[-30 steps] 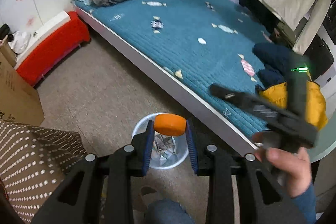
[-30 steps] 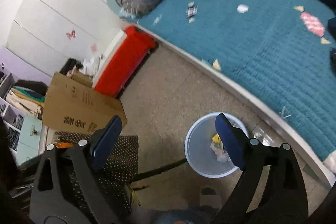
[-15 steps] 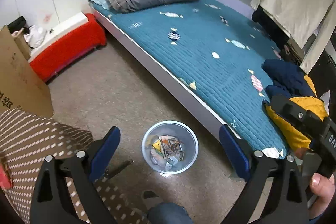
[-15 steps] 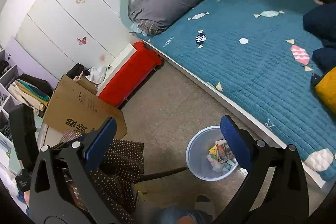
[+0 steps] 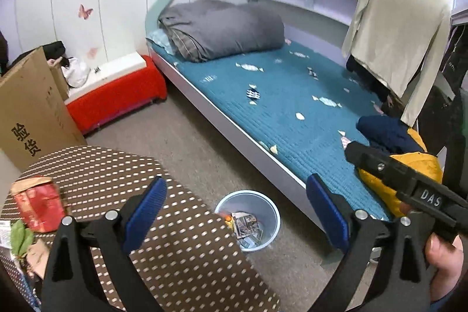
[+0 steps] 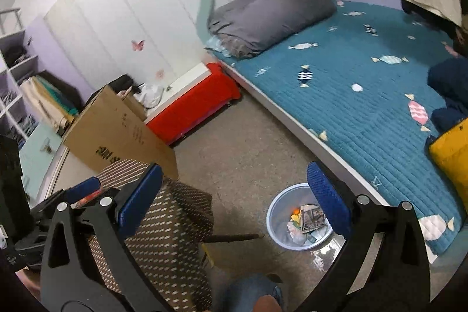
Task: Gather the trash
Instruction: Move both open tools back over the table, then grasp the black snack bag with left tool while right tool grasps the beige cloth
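Left wrist view shows the red packet [image 5: 39, 206] on the dotted table [image 5: 175, 239], left of the wide-open, empty left gripper [image 5: 235, 212], nearer it than the right.

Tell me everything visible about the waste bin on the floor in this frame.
The waste bin is a small round pale-blue tub, apparently plastic, standing upright and open-topped on the speckled floor beside the white bed frame. It is partly filled with crumpled paper, printed wrappers and an orange piece near one side. A dotted brown table edge overlaps it in the left wrist view. Nothing touches it from above; neither gripper is near its rim.
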Motion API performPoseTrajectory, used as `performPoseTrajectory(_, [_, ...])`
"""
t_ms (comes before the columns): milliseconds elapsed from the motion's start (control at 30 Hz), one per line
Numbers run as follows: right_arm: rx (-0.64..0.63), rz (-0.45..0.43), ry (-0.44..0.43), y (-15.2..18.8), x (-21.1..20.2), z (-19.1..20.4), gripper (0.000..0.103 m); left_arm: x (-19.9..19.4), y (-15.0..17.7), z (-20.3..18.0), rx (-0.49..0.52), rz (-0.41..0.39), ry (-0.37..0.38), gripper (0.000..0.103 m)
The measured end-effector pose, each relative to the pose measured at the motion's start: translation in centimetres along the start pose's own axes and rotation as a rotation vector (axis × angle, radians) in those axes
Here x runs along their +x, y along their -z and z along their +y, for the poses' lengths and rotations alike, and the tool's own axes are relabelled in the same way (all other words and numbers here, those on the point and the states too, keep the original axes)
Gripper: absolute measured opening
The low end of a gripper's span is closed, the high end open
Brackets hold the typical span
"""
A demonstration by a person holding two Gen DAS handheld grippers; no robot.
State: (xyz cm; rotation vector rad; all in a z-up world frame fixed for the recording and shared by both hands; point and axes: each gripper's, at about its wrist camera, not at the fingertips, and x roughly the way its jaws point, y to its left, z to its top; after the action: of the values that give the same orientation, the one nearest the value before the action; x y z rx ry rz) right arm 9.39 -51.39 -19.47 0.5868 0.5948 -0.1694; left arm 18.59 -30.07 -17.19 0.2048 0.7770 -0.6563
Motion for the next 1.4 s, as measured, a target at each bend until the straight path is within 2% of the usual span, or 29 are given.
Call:
performPoseTrajectory(400, [-0.156, 0.010, -0.101, 1.0, -2.5, 8.9, 0.097, -7.3, 2.8, 5.3, -0.102, -0.103, -0.068, 0.094])
performPoseTrajectory(667, [-0.264, 0.084, -0.158, 3.8, -0.5, 15.1, 0.097, -9.9, 7.0, 11.2, -0.192, -0.102, -0.162, 0.094])
performPoseTrajectory(933, [-0.348, 0.171, -0.191, 7.2, 1.8, 20.0, 0.097, -12.2, 11.3, 17.2, -0.281, -0.109, -0.209, 0.094])
performPoseTrajectory(1200, [-0.406, 0.268, -0.224, 10.3, 4.0, 23.0, 0.097, -12.1, 15.0, 21.8, -0.319, -0.068, -0.261, 0.094])
performPoseTrajectory(1400, [-0.454, 0.339, -0.209, 12.3, 6.0, 24.4, 0.097, -10.0, 16.9, 25.0, -0.299, 0.016, -0.275, 0.092])
